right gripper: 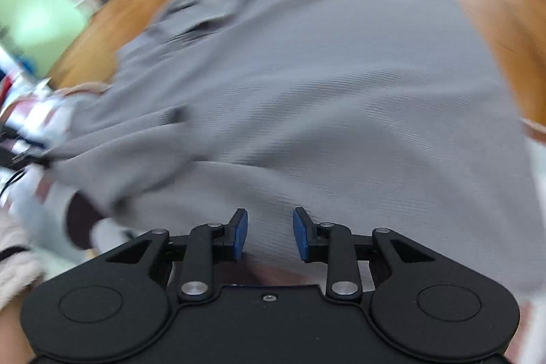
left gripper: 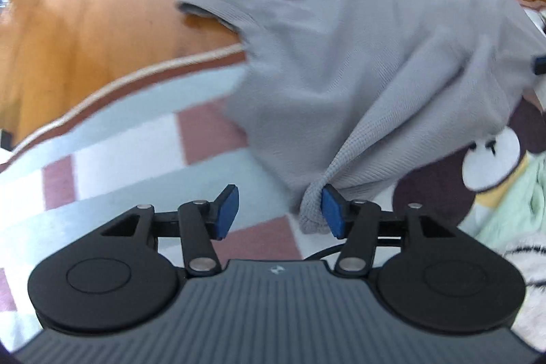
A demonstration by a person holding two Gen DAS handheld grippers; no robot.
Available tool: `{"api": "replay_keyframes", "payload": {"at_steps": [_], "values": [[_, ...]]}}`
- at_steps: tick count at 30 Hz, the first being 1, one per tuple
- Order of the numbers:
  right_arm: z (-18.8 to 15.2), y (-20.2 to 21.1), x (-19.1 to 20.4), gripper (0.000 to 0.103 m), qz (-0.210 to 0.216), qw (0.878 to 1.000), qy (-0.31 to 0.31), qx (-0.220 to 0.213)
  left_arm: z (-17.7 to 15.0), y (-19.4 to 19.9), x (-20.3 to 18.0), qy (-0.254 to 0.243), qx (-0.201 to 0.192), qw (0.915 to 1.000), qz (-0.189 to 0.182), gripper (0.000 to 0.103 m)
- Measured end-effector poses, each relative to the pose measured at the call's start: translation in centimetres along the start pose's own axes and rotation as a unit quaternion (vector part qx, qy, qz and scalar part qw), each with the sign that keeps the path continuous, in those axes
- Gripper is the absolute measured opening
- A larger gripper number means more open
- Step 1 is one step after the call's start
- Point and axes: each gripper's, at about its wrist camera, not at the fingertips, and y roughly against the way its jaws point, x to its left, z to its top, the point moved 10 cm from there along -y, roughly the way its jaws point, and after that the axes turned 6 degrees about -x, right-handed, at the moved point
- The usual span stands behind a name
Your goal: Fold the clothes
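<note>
With both the left gripper (left gripper: 278,210) and the right gripper (right gripper: 269,234) released, the grey shirt (left gripper: 358,57) lies just ahead of their fingers, so we should pinch its near hem evenly before folding.

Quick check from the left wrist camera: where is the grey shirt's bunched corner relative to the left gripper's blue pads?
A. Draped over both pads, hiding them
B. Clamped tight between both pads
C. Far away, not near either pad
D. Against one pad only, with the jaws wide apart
D: the left gripper stands open, and the grey shirt has its bunched corner lying against one pad only, leaving the other pad bare over the checked rug.
</note>
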Motion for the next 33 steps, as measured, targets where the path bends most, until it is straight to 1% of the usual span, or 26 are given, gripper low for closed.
{"api": "replay_keyframes", "payload": {"at_steps": [3, 5, 7, 8, 9, 10, 11, 13, 15, 16, 17, 18, 19, 21, 22, 23, 24, 25, 26, 27, 28, 30, 32, 33], "values": [[-1.0, 2.4, -6.0, 0.035, -0.038, 0.996, -0.075, -0.006, 1.2, 1.7, 0.8, 0.010, -0.022, 0.9995, 0.019, 0.056], [-1.8, 3.7, -8.8, 0.036, -0.057, 0.992, -0.115, -0.013, 2.0, 2.9, 1.3, 0.017, -0.037, 0.9987, 0.031, 0.067], [-2.6, 5.0, -11.6, 0.039, -0.076, 0.985, -0.156, -0.020, 2.8, 4.1, 1.9, 0.023, -0.052, 0.9974, 0.044, 0.068], [-3.1, 5.4, -12.5, 0.040, -0.082, 0.981, -0.177, -0.020, 3.3, 4.6, 2.1, 0.026, -0.059, 0.9967, 0.049, 0.068], [-3.5, 5.8, -13.4, 0.042, -0.087, 0.976, -0.198, -0.020, 4.1, 4.4, 1.2, 0.028, -0.058, 0.9968, 0.048, 0.068], [-4.1, 5.9, -13.8, 0.045, -0.091, 0.972, -0.217, -0.009, 4.9, 4.2, 0.4, 0.030, -0.057, 0.9968, 0.046, 0.068], [-4.7, 5.9, -14.0, 0.046, -0.093, 0.968, -0.235, -0.001, 5.7, 4.0, -0.4, 0.032, -0.056, 0.9969, 0.045, 0.068], [-5.3, 5.8, -13.2, 0.046, -0.072, 0.965, -0.253, -0.004, 7.2, 3.5, -2.1, 0.037, -0.054, 0.9970, 0.042, 0.068], [-5.8, 5.3, -13.3, 0.049, -0.069, 0.959, -0.275, -0.009, 8.8, 3.1, -3.7, 0.041, -0.052, 0.9971, 0.039, 0.068], [-6.0, 5.0, -13.9, 0.050, -0.076, 0.956, -0.283, -0.013, 9.6, 2.9, -4.6, 0.043, -0.051, 0.9971, 0.037, 0.068], [-6.1, 4.8, -14.4, 0.054, -0.084, 0.953, -0.289, -0.021, 10.4, 2.7, -5.4, 0.045, -0.050, 0.9971, 0.036, 0.068], [-5.7, 5.0, -14.6, 0.057, -0.086, 0.952, -0.293, -0.035, 11.2, 2.4, -6.2, 0.047, -0.050, 0.9971, 0.034, 0.068], [-5.5, 4.9, -15.1, 0.057, -0.101, 0.952, -0.288, -0.036, 12.1, 2.3, -7.1, 0.049, -0.050, 0.9971, 0.032, 0.068], [-5.2, 4.7, -15.8, 0.058, -0.129, 0.951, -0.277, -0.038, 14.2, 4.0, -9.0, 0.064, -0.070, 0.9954, 0.010, 0.069], [-4.9, 4.5, -16.0, 0.061, -0.134, 0.953, -0.270, -0.044, 15.3, 4.9, -10.0, 0.071, -0.081, 0.9941, -0.001, 0.075], [-4.6, 4.3, -16.2, 0.062, -0.138, 0.953, -0.264, -0.055, 16.1, 5.5, -10.7, 0.080, -0.099, 0.9919, -0.005, 0.087], [-4.3, 3.8, -16.2, 0.062, -0.144, 0.952, -0.261, -0.068, 17.0, 6.1, -11.5, 0.088, -0.115, 0.9894, -0.010, 0.092], [-4.2, 3.6, -16.3, 0.060, -0.154, 0.951, -0.256, -0.078, 17.5, 6.1, -12.0, 0.094, -0.120, 0.9883, -0.009, 0.093], [-4.0, 3.5, -16.3, 0.035, -0.166, 0.950, -0.248, -0.087, 17.6, 5.7, -12.3, 0.096, -0.113, 0.9889, -0.007, 0.093], [-3.8, 3.3, -16.1, 0.009, -0.189, 0.952, -0.224, -0.091, 17.2, 5.1, -12.5, 0.095, -0.100, 0.9904, 0.001, 0.093], [-3.4, 3.5, -15.7, 0.001, -0.223, 0.954, -0.181, -0.089, 16.5, 4.6, -12.4, 0.089, -0.091, 0.9918, 0.015, 0.093], [-2.6, 3.9, -14.9, 0.001, -0.286, 0.949, -0.099, -0.085, 14.4, 3.8, -11.7, 0.061, -0.084, 0.9937, 0.043, 0.093], [-2.4, 4.2, -14.5, 0.001, -0.316, 0.944, -0.060, -0.070, 11.8, 2.9, -10.7, 0.024, -0.077, 0.9942, 0.071, 0.093], [-2.3, 4.4, -14.3, 0.001, -0.330, 0.941, -0.041, -0.063, 10.5, 2.8, -10.0, 0.001, -0.082, 0.9925, 0.090, 0.093]]}}
